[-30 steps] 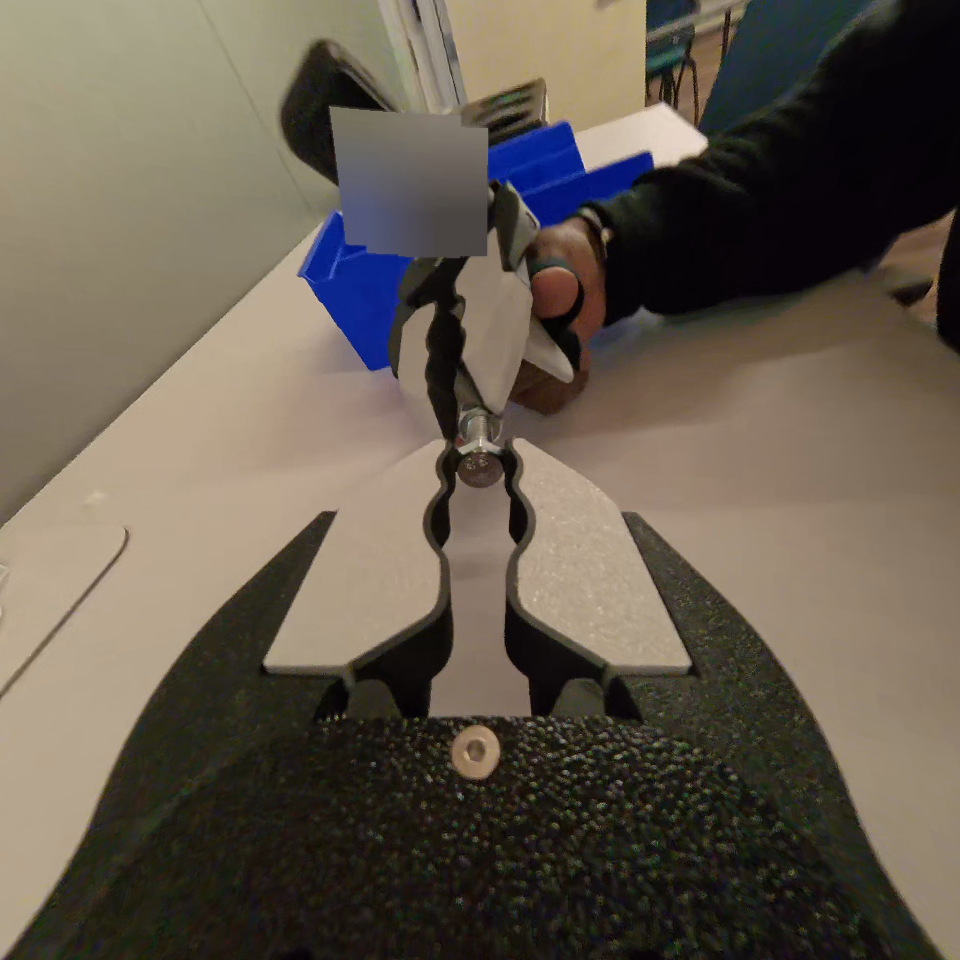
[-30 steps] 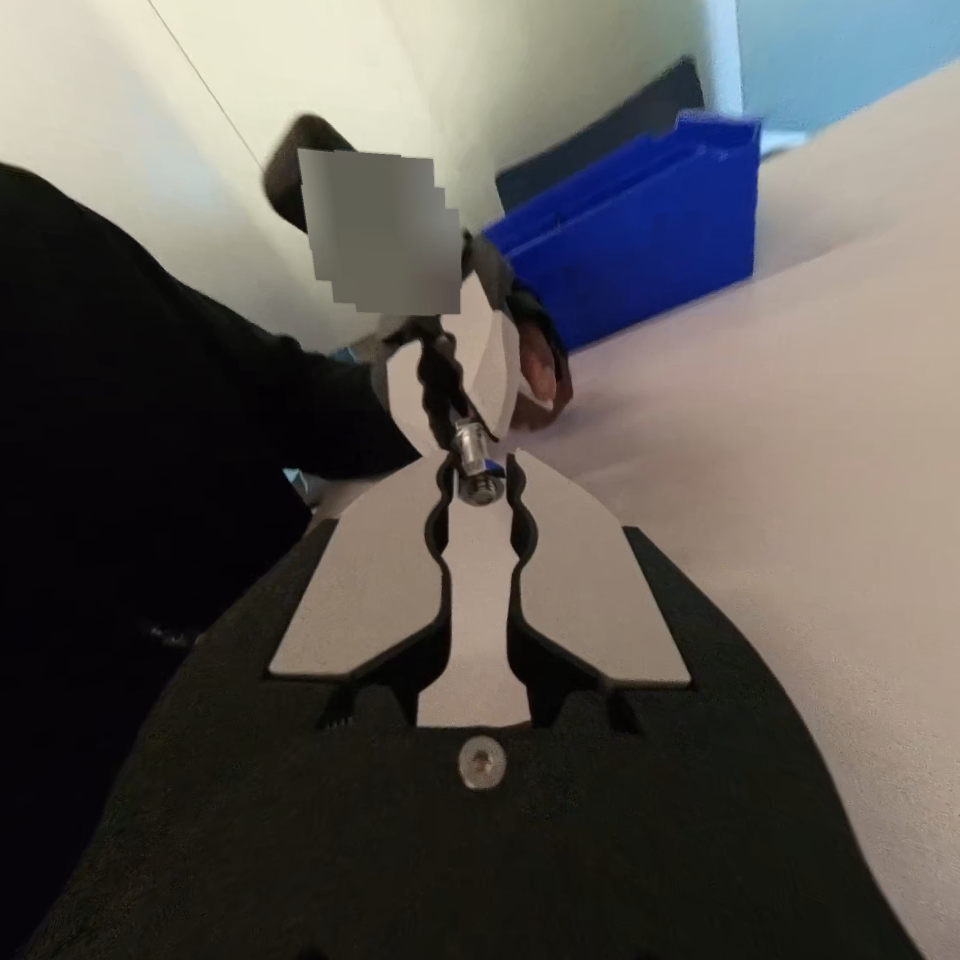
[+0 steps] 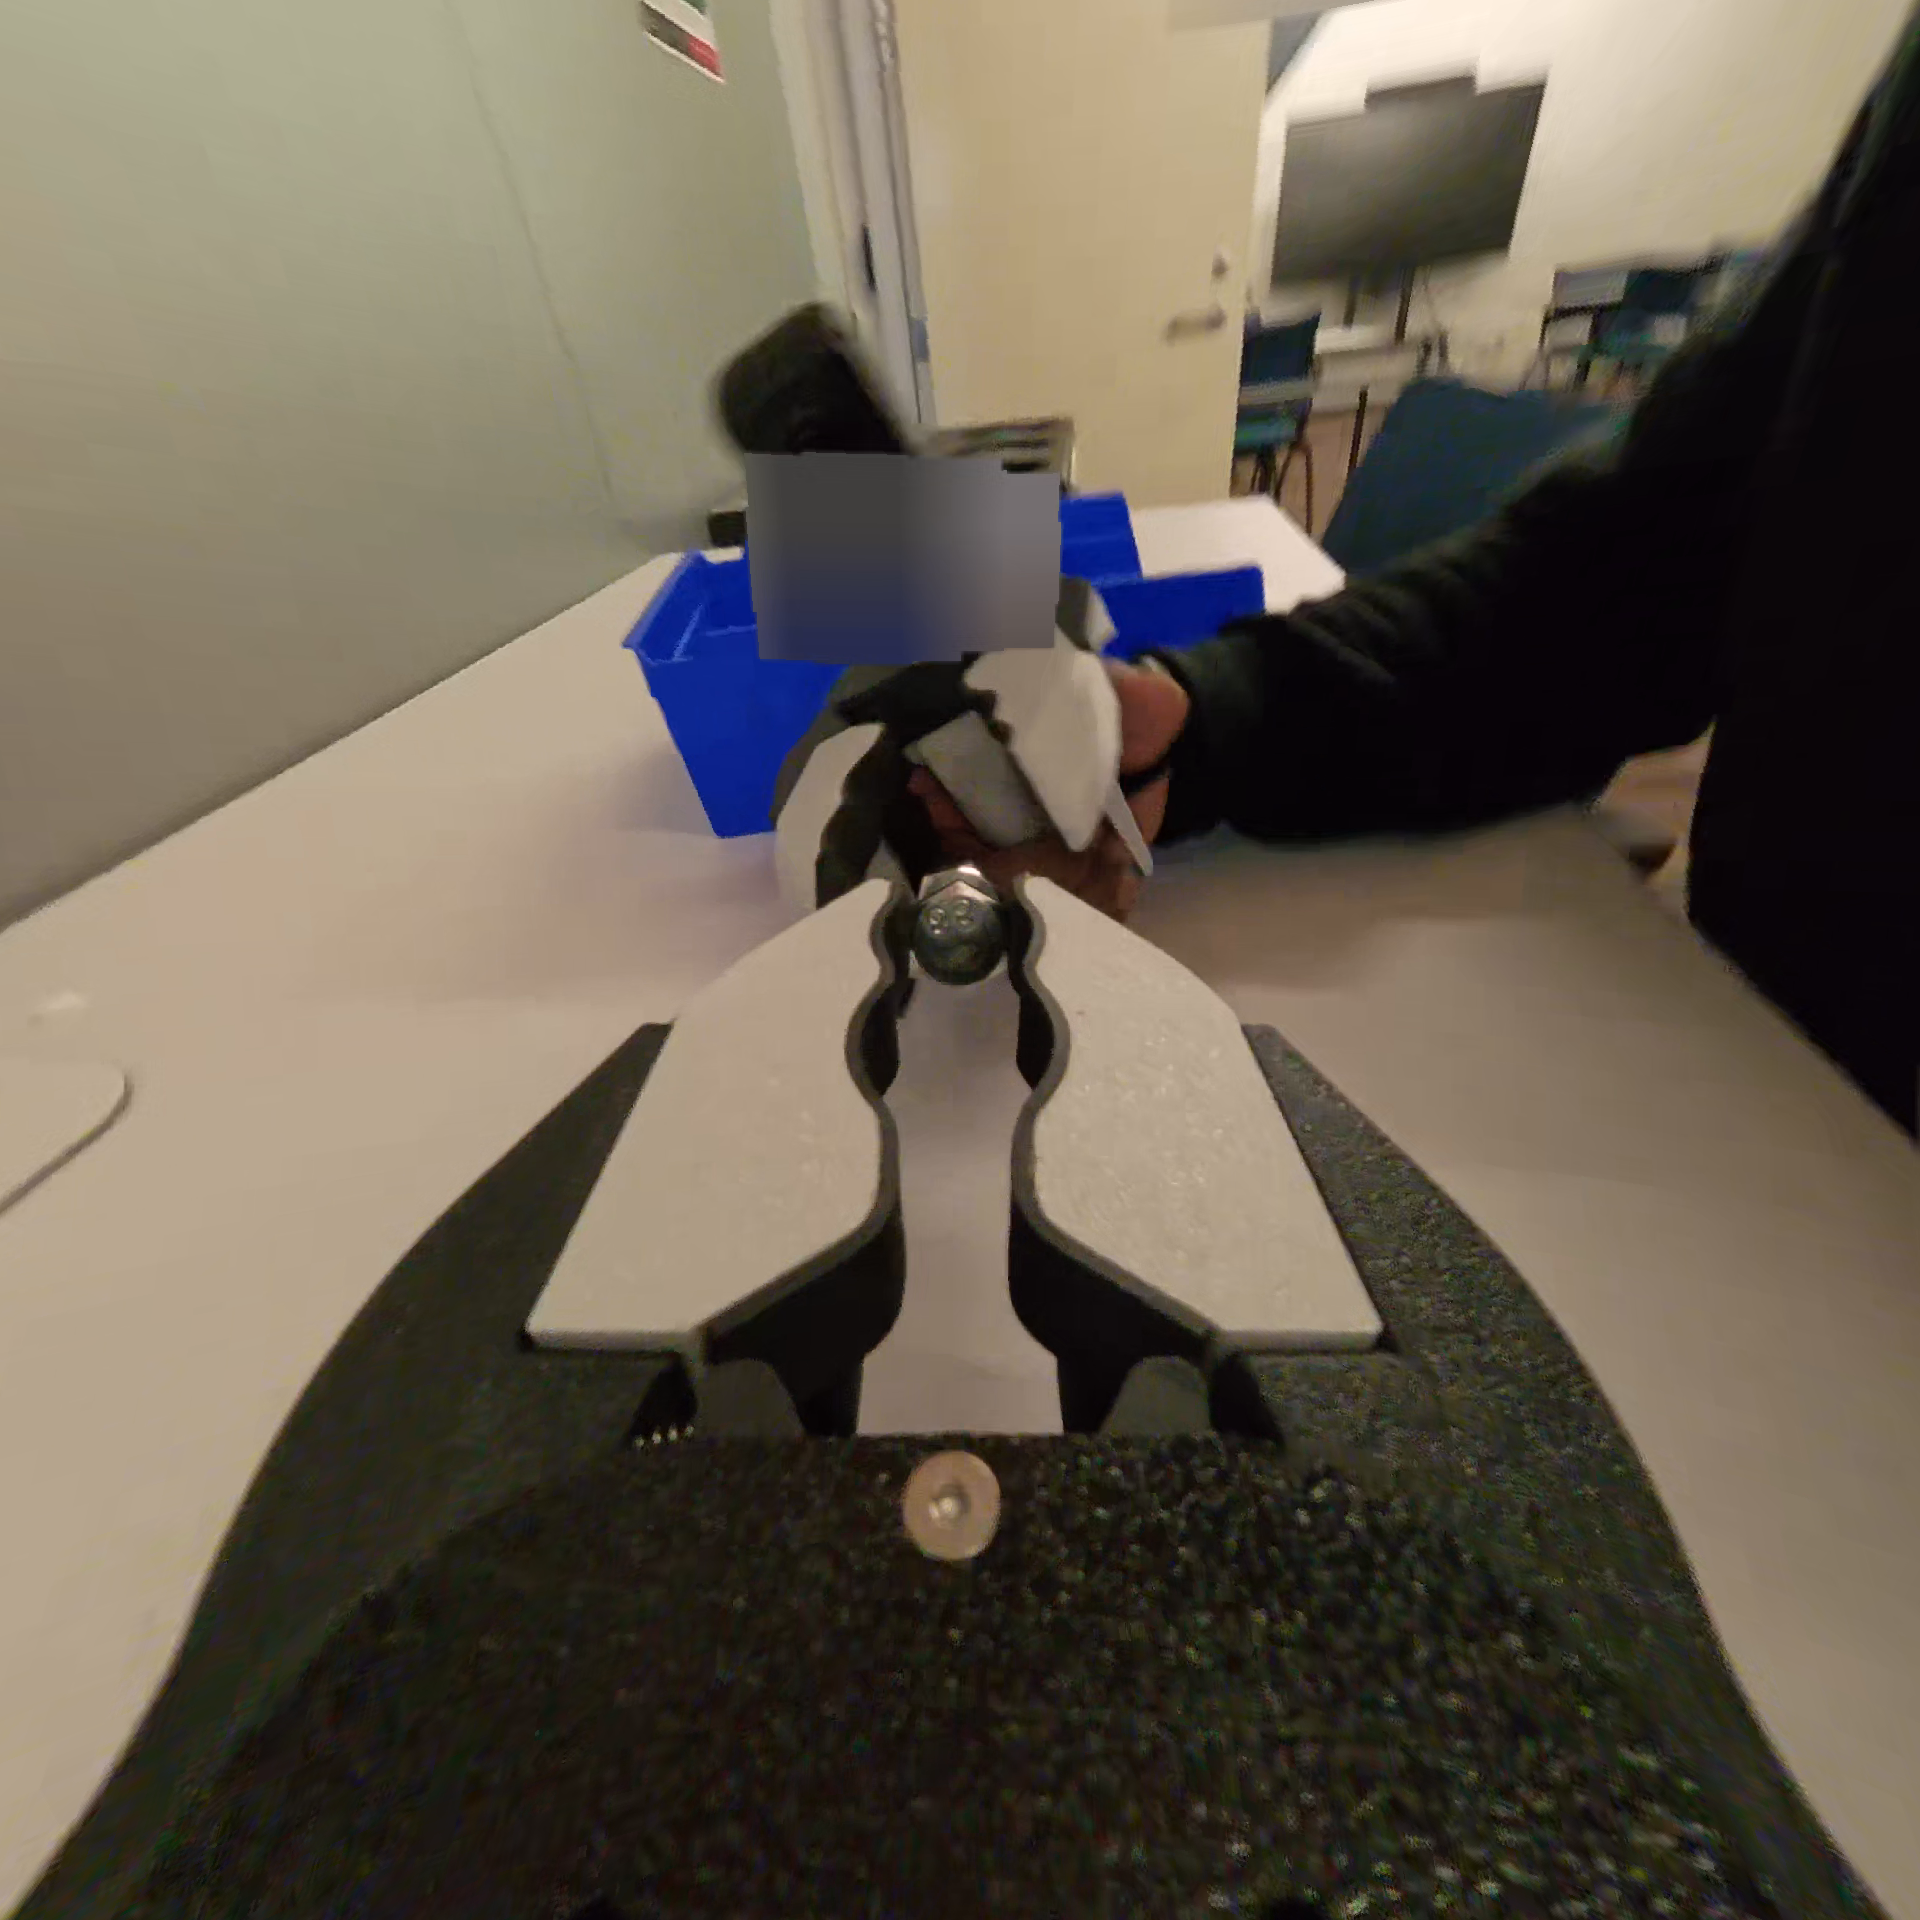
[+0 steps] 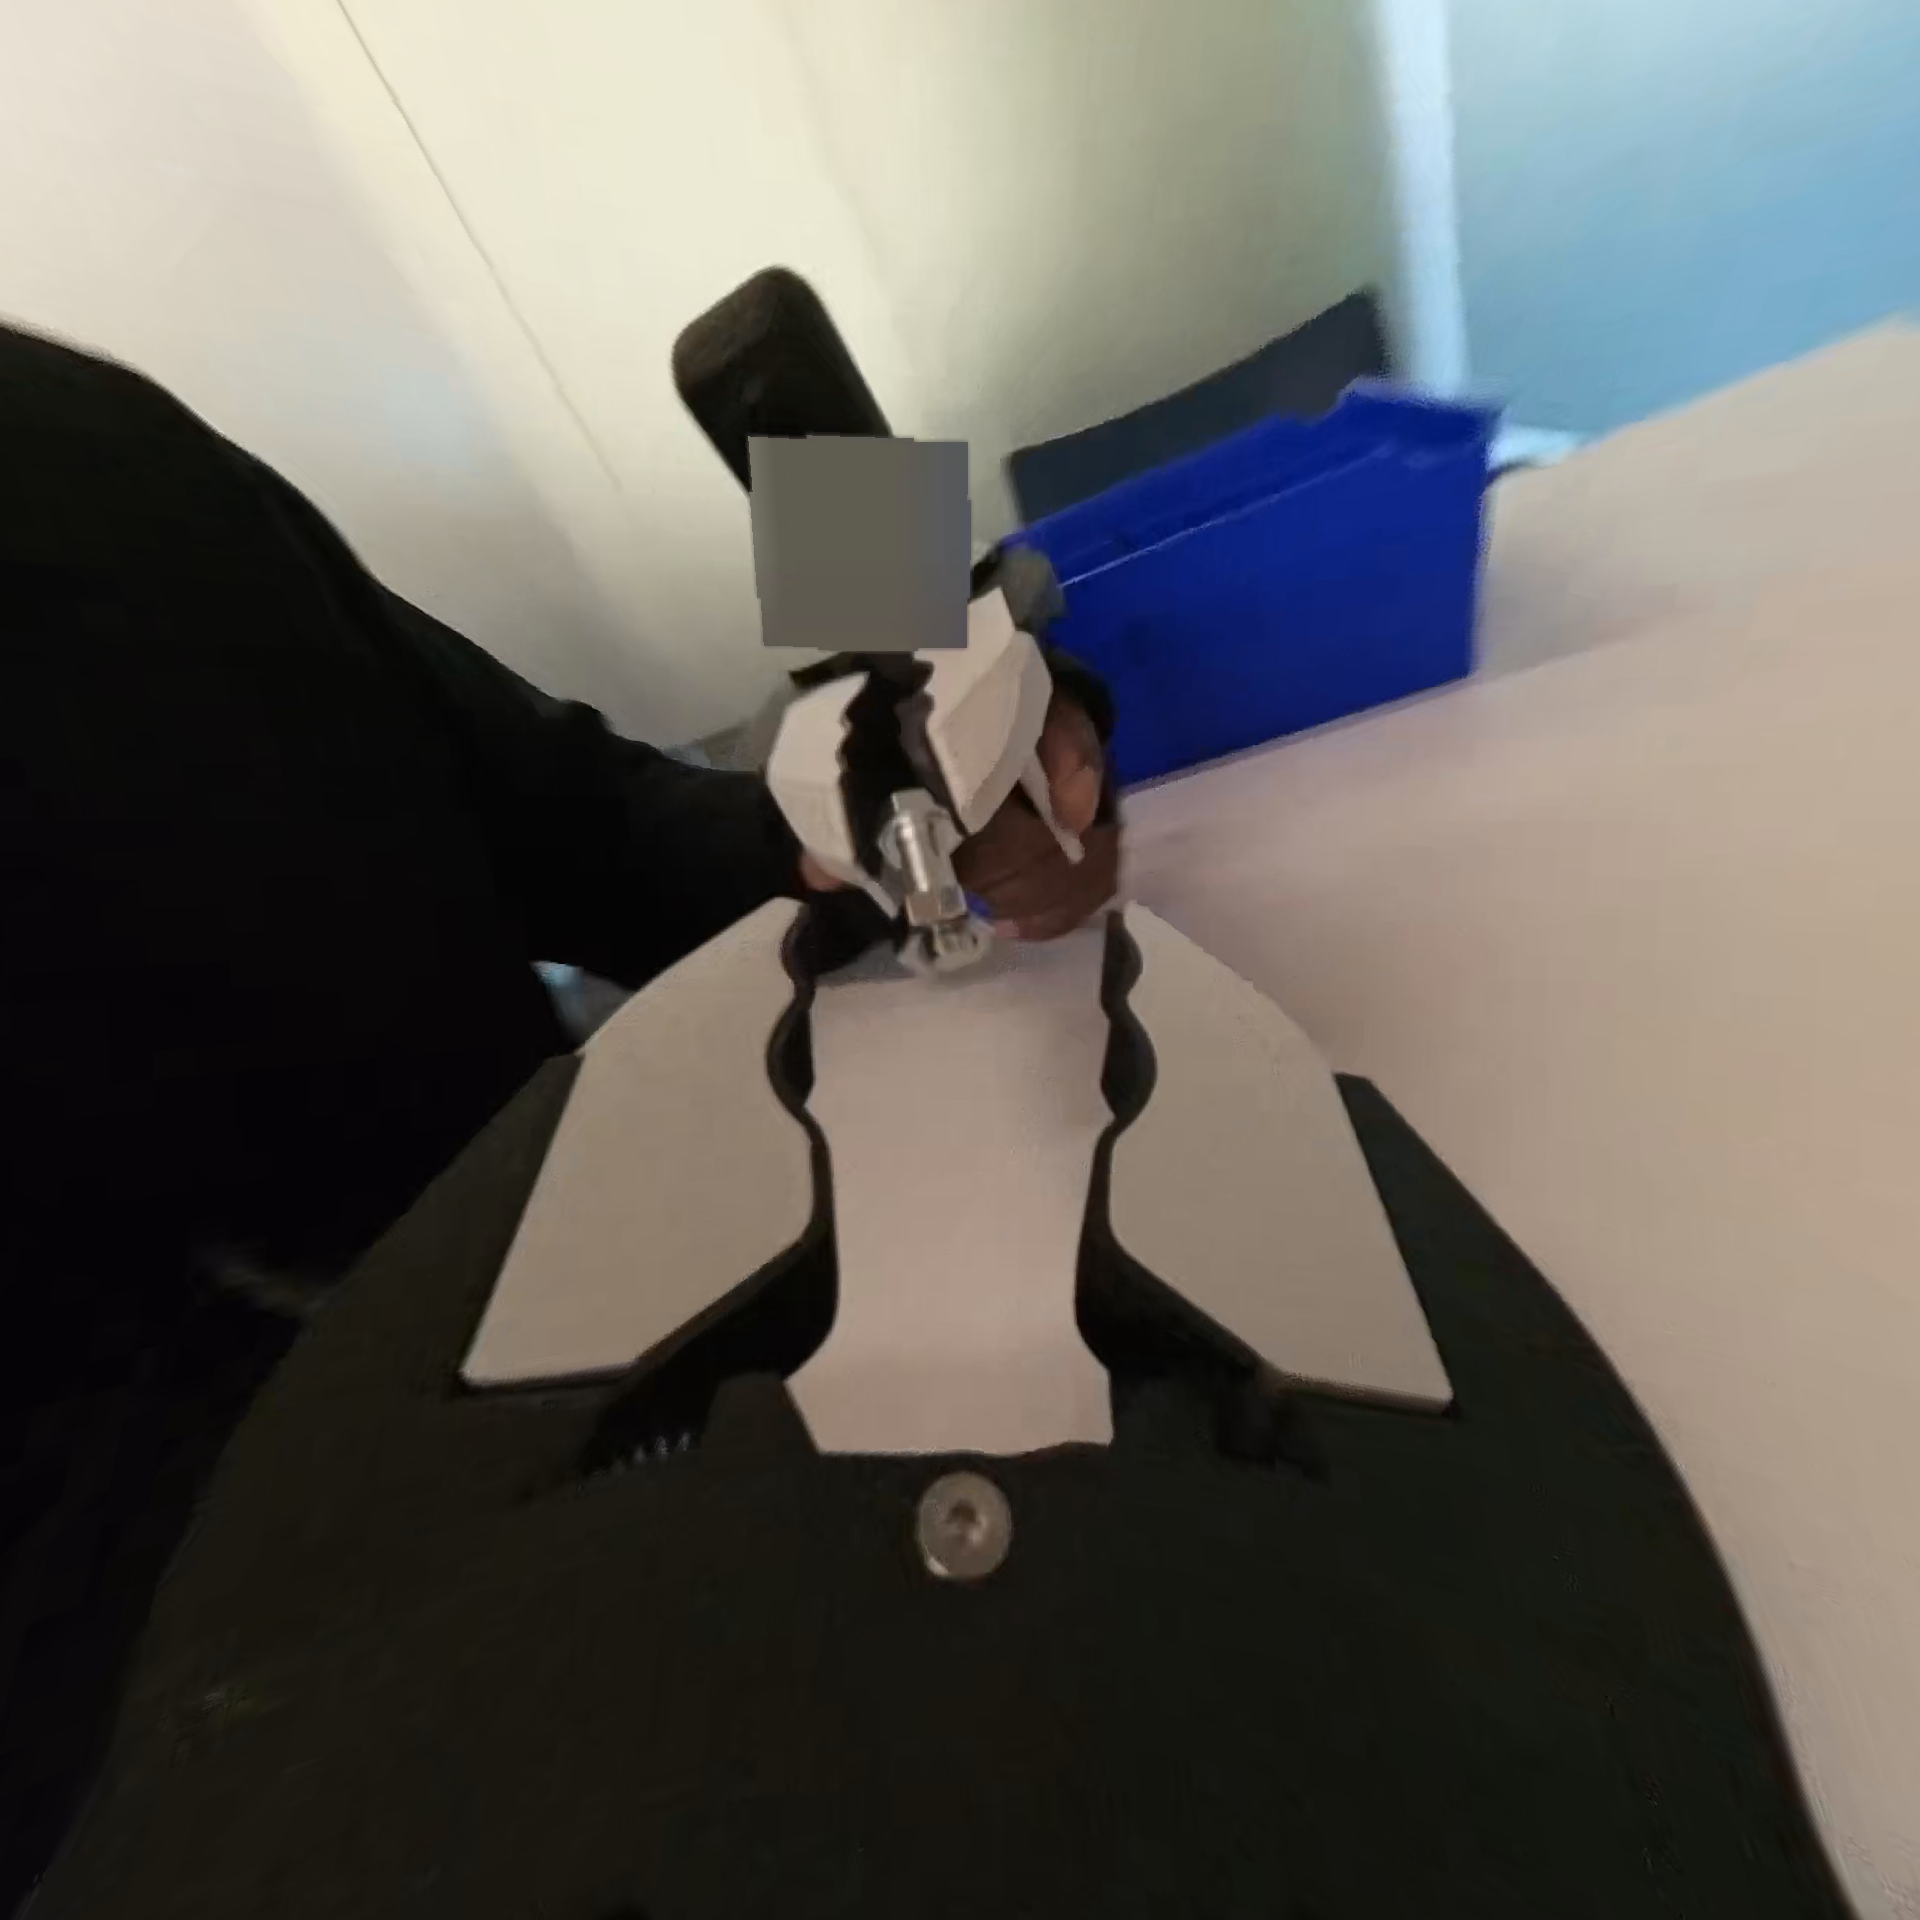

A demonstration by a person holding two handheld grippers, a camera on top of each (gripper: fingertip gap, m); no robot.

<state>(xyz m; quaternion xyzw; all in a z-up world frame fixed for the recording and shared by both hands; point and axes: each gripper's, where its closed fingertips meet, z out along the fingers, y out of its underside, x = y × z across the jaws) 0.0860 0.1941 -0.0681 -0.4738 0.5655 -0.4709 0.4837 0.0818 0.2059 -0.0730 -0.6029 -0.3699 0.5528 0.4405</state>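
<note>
1. Bolt (image 3: 954, 935): silver, hex-headed, clamped at the tip of the left hand-held gripper (image 3: 956, 925). Both fingertips press its sides, and its head faces that gripper's camera.
2. Nut (image 4: 935, 906): sits on the bolt's shank beyond the left fingertips, toward the right hand-held gripper. How far it is threaded on cannot be told.
3. Right hand-held gripper (image 4: 951, 935): fingers spread wide and holding nothing. The bolt's far end lies between its tips, nearer the left finger, with no pad pressing on it.
4. Judgement: bolt and nut look joined, the right side has let go, and the left side alone carries the piece.
5. Blue bin (image 3: 727, 717): on the counter (image 3: 312, 935) beyond both hand-held grippers, against the wall.
</note>
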